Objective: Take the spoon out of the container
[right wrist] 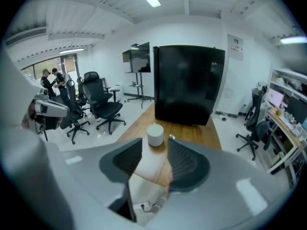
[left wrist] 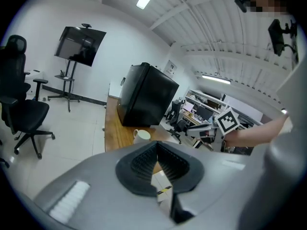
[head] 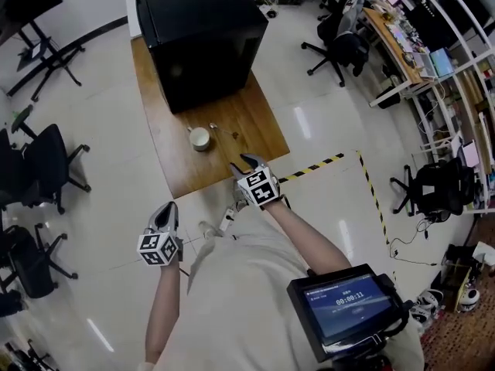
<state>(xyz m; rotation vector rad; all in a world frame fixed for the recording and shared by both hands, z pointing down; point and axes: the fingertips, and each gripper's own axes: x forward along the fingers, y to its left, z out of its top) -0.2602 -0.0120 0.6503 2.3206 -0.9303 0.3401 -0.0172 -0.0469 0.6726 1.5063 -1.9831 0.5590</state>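
A white cup stands on the wooden table, in front of a black cabinet. A small metal spoon lies on the table just right of the cup, outside it; in the right gripper view the spoon shows as a shiny speck beside the cup. My right gripper hovers at the table's near edge, short of the cup, open with nothing between its jaws. My left gripper hangs over the floor left of the table, its tips meeting on nothing.
Black office chairs stand on the floor to the left. Desks and more chairs fill the right side. Yellow-black tape marks the floor beside the table. A tablet hangs at the person's chest.
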